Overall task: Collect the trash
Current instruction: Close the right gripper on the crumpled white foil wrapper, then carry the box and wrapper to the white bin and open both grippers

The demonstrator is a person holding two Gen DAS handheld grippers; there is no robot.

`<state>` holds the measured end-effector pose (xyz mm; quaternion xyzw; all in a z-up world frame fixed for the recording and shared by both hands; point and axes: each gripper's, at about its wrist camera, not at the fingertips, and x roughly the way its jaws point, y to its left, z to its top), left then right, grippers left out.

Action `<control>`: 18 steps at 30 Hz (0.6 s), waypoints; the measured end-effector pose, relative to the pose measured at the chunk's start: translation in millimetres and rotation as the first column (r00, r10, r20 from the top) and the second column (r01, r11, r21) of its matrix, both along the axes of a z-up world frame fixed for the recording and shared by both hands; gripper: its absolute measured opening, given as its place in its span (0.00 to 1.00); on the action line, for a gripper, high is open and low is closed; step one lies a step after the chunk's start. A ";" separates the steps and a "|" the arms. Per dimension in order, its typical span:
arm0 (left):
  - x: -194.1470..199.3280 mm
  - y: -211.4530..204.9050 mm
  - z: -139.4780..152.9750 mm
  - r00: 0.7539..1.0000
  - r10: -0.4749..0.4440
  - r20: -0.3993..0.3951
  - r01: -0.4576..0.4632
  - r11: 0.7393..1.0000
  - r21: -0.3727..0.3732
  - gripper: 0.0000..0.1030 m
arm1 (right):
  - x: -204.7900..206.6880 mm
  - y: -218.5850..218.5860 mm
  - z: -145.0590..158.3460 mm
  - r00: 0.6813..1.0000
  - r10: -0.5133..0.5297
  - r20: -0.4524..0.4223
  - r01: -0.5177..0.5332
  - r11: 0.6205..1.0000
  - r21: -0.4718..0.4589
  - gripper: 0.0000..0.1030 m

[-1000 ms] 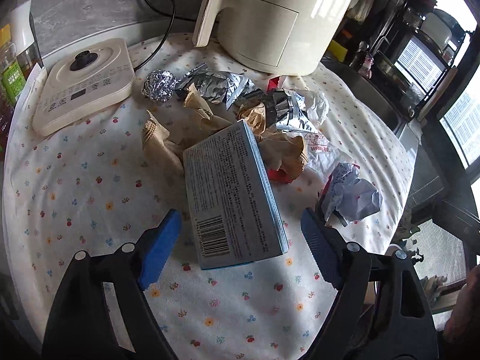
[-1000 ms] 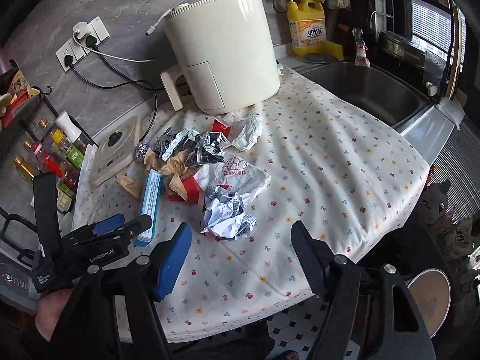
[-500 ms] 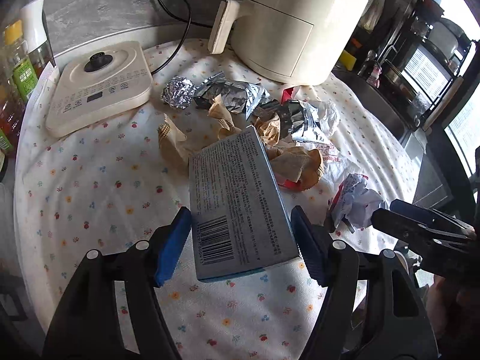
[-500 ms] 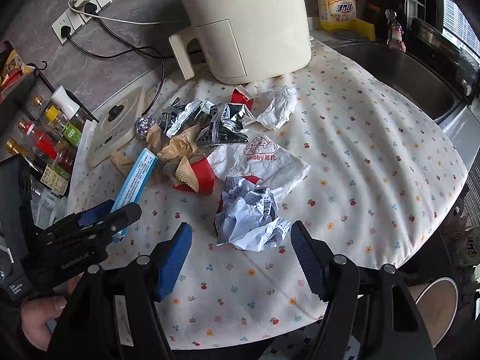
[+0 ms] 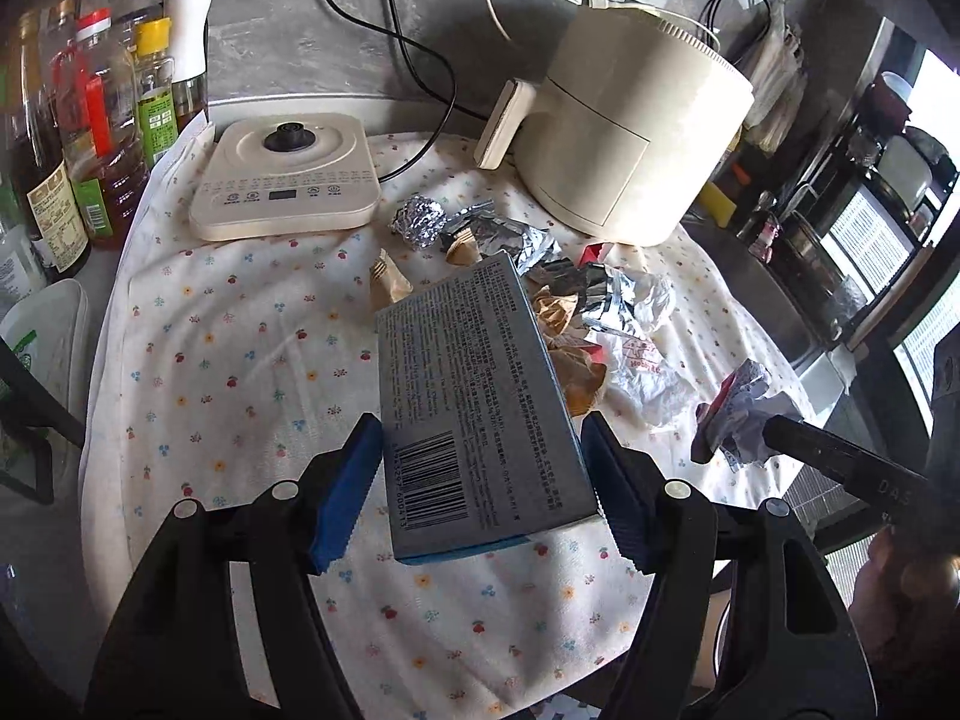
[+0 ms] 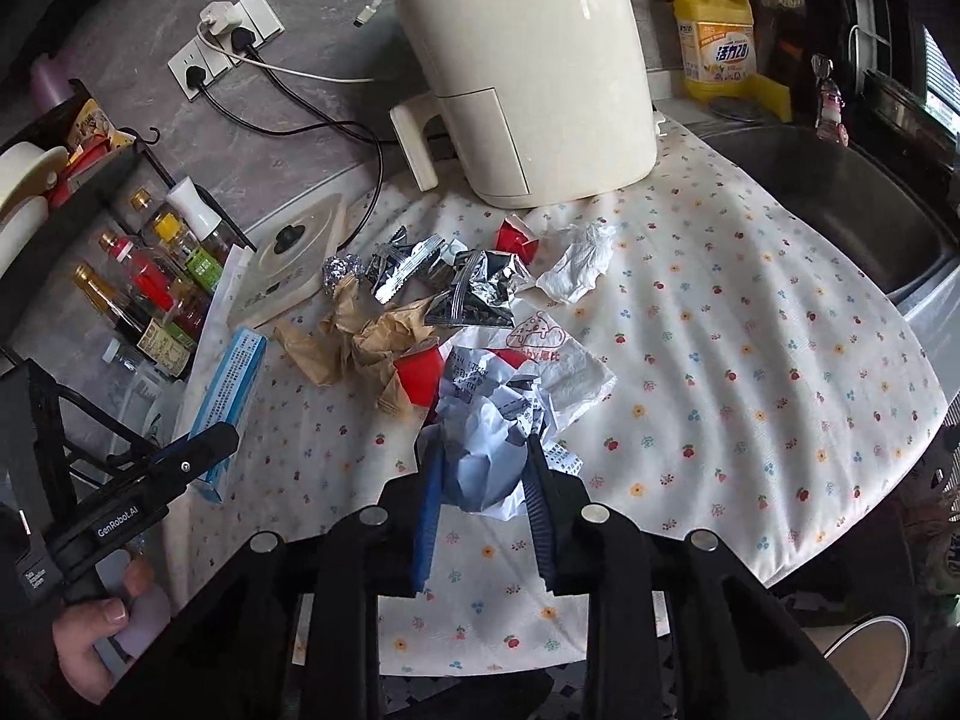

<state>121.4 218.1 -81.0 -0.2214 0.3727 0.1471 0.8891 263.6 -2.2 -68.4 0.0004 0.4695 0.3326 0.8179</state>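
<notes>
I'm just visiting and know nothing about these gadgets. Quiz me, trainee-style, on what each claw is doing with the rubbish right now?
1. True or false: the left gripper has its pads against the sides of the blue box.
2. What is the right gripper shut on? A) foil ball B) crumpled receipt paper C) red cup
3. Fill in: the big cream appliance stands at the back of the flowered ______.

Key
1. True: both blue pads press the box's long sides.
2. B: the crumpled receipt paper sits between the fingers, while the foil ball and red cup lie untouched in the pile.
3. tablecloth.
</notes>
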 end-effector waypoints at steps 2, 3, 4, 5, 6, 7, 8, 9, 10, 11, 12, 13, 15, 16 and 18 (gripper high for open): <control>4.6 -14.9 8.3 1.000 -0.019 0.015 0.019 1.000 0.008 0.66 | -0.9 -22.8 8.3 0.999 -0.030 0.016 0.030 1.000 0.008 0.25; 7.9 -23.9 11.8 0.999 -0.033 0.020 0.033 0.999 0.011 0.66 | -1.1 -36.0 12.4 0.999 -0.048 0.023 0.048 0.999 0.012 0.25; 11.9 -33.6 14.9 0.998 -0.052 0.025 0.051 0.999 0.014 0.66 | -1.9 -49.8 16.1 0.997 -0.067 0.029 0.067 0.998 0.015 0.26; 16.0 -44.9 18.0 0.997 -0.072 0.031 0.072 0.997 0.016 0.66 | -2.4 -64.3 19.3 0.996 -0.087 0.035 0.087 0.996 0.016 0.26; 20.8 -56.8 20.7 0.995 -0.095 0.038 0.094 0.995 0.020 0.66 | -3.5 -78.8 22.2 0.993 -0.108 0.041 0.107 0.994 0.016 0.26; 26.3 -69.1 22.9 0.992 -0.119 0.044 0.118 0.993 0.024 0.66 | -5.3 -93.9 24.4 0.991 -0.130 0.044 0.129 0.991 0.016 0.26; 30.9 -82.6 25.2 0.989 -0.143 0.049 0.142 0.990 0.026 0.66 | -7.1 -109.3 25.8 0.987 -0.152 0.045 0.151 0.988 0.014 0.26; 35.6 -95.6 26.9 0.985 -0.166 0.052 0.165 0.986 0.027 0.66 | -9.1 -125.5 25.7 0.984 -0.175 0.045 0.175 0.985 0.010 0.26; 40.7 -108.2 28.0 0.981 -0.188 0.054 0.187 0.982 0.025 0.66 | -11.4 -141.8 25.5 0.979 -0.199 0.045 0.199 0.980 0.006 0.26; 46.0 -121.4 29.1 0.976 -0.211 0.055 0.209 0.978 0.025 0.66 | -14.5 -158.7 25.0 0.974 -0.224 0.045 0.224 0.975 0.002 0.26; 50.3 -134.9 29.9 0.971 -0.233 0.057 0.232 0.972 0.025 0.66 | -17.3 -174.7 24.4 0.968 -0.249 0.046 0.249 0.969 -0.004 0.26; 53.9 -147.1 30.2 0.965 -0.257 0.059 0.256 0.966 0.025 0.66 | -20.0 -190.5 24.0 0.961 -0.274 0.044 0.274 0.962 -0.007 0.26; 60.7 -172.5 30.1 0.952 -0.302 0.061 0.300 0.953 0.026 0.66 | -25.8 -222.2 21.6 0.947 -0.319 0.040 0.320 0.947 -0.012 0.26; 63.9 -184.6 29.6 0.945 -0.323 0.059 0.322 0.946 0.025 0.66 | -29.3 -236.6 20.5 0.939 -0.340 0.041 0.341 0.940 -0.015 0.26; 69.0 -210.0 27.0 0.929 -0.366 0.053 0.365 0.931 0.023 0.66 | -36.2 -265.3 16.5 0.922 -0.386 0.042 0.387 0.922 -0.025 0.26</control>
